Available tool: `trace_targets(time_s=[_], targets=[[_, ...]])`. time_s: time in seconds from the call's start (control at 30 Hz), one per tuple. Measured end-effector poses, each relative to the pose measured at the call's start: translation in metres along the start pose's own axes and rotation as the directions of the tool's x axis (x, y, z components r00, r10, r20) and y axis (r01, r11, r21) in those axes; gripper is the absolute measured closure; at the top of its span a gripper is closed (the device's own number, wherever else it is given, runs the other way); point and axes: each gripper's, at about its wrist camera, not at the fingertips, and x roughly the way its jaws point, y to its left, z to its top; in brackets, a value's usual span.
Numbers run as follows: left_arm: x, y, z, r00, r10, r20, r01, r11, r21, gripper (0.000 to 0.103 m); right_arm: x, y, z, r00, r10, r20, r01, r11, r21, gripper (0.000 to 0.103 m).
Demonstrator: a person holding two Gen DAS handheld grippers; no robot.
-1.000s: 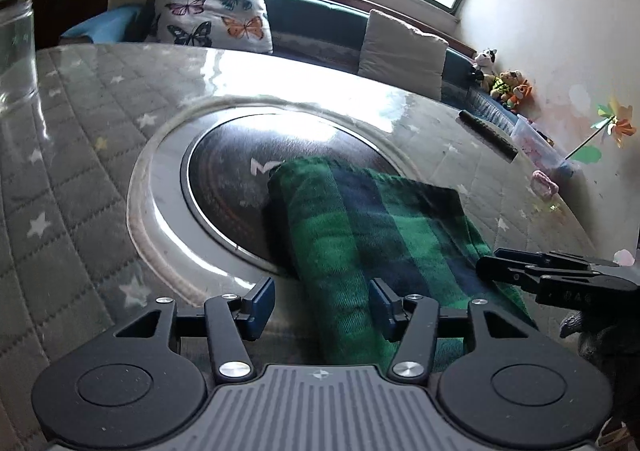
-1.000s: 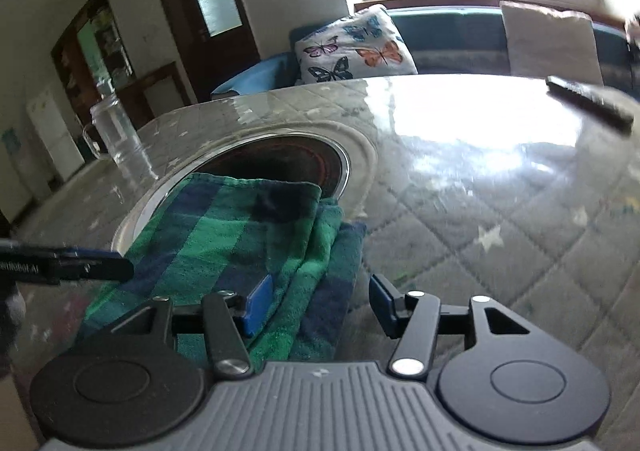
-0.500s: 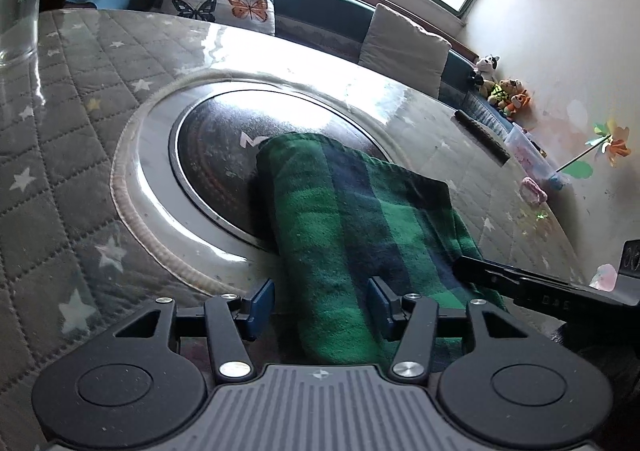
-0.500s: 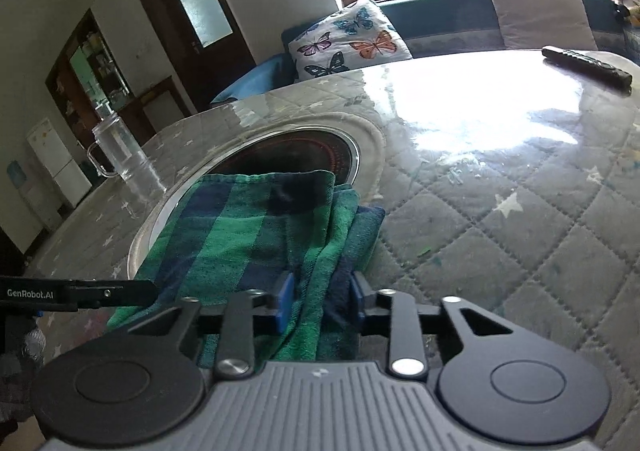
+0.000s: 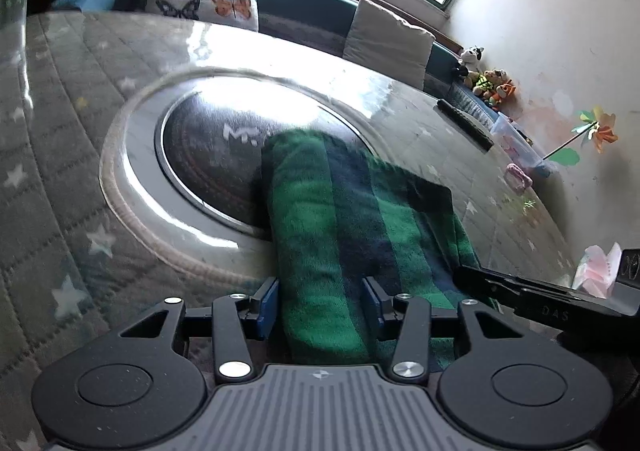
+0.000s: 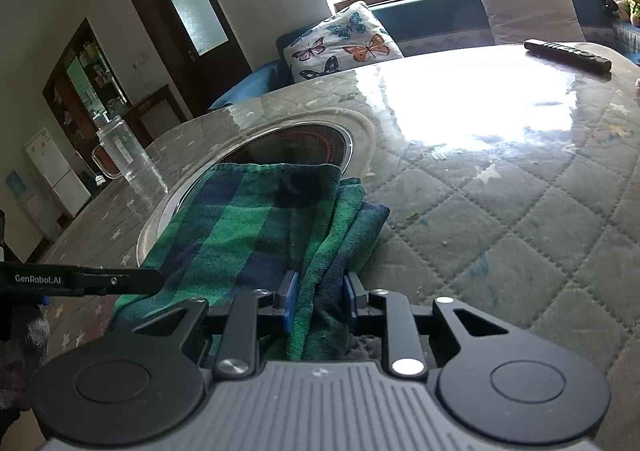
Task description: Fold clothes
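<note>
A green and navy plaid cloth (image 5: 352,219), folded into a long pad, lies on the quilted round table, partly over the inset cooktop (image 5: 208,155). My left gripper (image 5: 320,307) is half closed around the cloth's near left edge, its pads close to the fabric on both sides. My right gripper (image 6: 318,299) is shut on the cloth's layered right edge (image 6: 320,291). The cloth also shows in the right wrist view (image 6: 256,219). Each gripper's fingers show at the edge of the other view.
A glass mug (image 6: 120,155) stands on the table's left side. A black remote (image 6: 568,53) lies at the far right, also in the left wrist view (image 5: 464,125). A pink item (image 5: 518,177) and crumpled tissue (image 5: 596,267) sit near the right edge. A sofa with cushions lies beyond.
My right gripper closed from open onto the cloth's right edge. My left gripper moved forward over the cloth's near left edge and its jaws narrowed around it.
</note>
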Motion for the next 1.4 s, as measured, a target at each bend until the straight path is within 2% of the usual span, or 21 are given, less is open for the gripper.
trace_targets(time_s=[0.1, 0.17, 0.2, 0.27, 0.33, 0.37, 0.5, 0.53, 0.83, 1.1, 1.2, 1.4], targets=[[-0.003, -0.005, 0.011, 0.998, 0.041, 0.052, -0.042, 0.999, 0.028, 0.057, 0.002, 0.003, 0.001, 1.0, -0.004, 0.004, 0.004, 1.0, -0.006, 0.078], [-0.002, -0.008, 0.021, 0.995, 0.049, 0.084, -0.052, 0.998, 0.04, 0.065, 0.002, 0.004, 0.0, 1.0, -0.006, 0.009, 0.006, 1.0, -0.02, 0.076], [0.001, -0.009, 0.026, 0.995, 0.041, 0.093, -0.045, 0.998, 0.047, 0.065, 0.001, 0.004, -0.001, 1.0, -0.006, 0.012, 0.006, 1.0, -0.025, 0.074], [0.008, -0.013, 0.033, 0.994, 0.032, 0.105, -0.04, 0.997, 0.069, 0.068, 0.001, 0.003, -0.002, 1.0, 0.002, 0.018, -0.002, 0.999, -0.032, 0.068], [0.016, -0.016, 0.039, 0.994, 0.023, 0.11, -0.032, 0.996, 0.085, 0.068, 0.002, 0.003, -0.003, 1.0, 0.018, 0.021, -0.017, 0.999, -0.042, 0.054], [0.021, -0.018, 0.042, 0.994, 0.018, 0.11, -0.028, 0.996, 0.091, 0.069, 0.002, 0.005, -0.004, 1.0, 0.022, 0.022, -0.02, 0.998, -0.061, 0.05], [0.036, -0.019, 0.048, 0.993, 0.032, 0.114, -0.047, 0.991, 0.128, 0.07, 0.004, 0.015, -0.01, 0.999, -0.008, 0.041, 0.014, 0.989, -0.15, 0.042], [0.041, -0.019, 0.048, 0.993, 0.043, 0.106, -0.057, 0.99, 0.133, 0.074, 0.004, 0.015, -0.011, 0.999, -0.013, 0.047, 0.02, 0.987, -0.159, 0.038], [0.065, -0.013, 0.042, 0.993, 0.101, 0.059, -0.109, 0.982, 0.156, 0.076, 0.001, 0.008, -0.008, 0.998, 0.016, 0.059, -0.006, 0.988, -0.153, 0.033], [0.06, -0.024, 0.052, 0.989, 0.114, 0.092, -0.129, 0.976, 0.175, 0.076, 0.0, 0.004, -0.006, 0.997, 0.033, 0.063, -0.024, 0.989, -0.145, 0.025], [0.068, -0.026, 0.055, 0.989, 0.121, 0.085, -0.136, 0.973, 0.189, 0.076, 0.0, 0.003, -0.006, 0.997, 0.034, 0.064, -0.025, 0.989, -0.142, 0.015], [0.081, -0.024, 0.058, 0.988, 0.141, 0.065, -0.151, 0.971, 0.185, 0.076, -0.001, 0.003, -0.007, 0.997, 0.037, 0.065, -0.028, 0.99, -0.136, 0.014]])
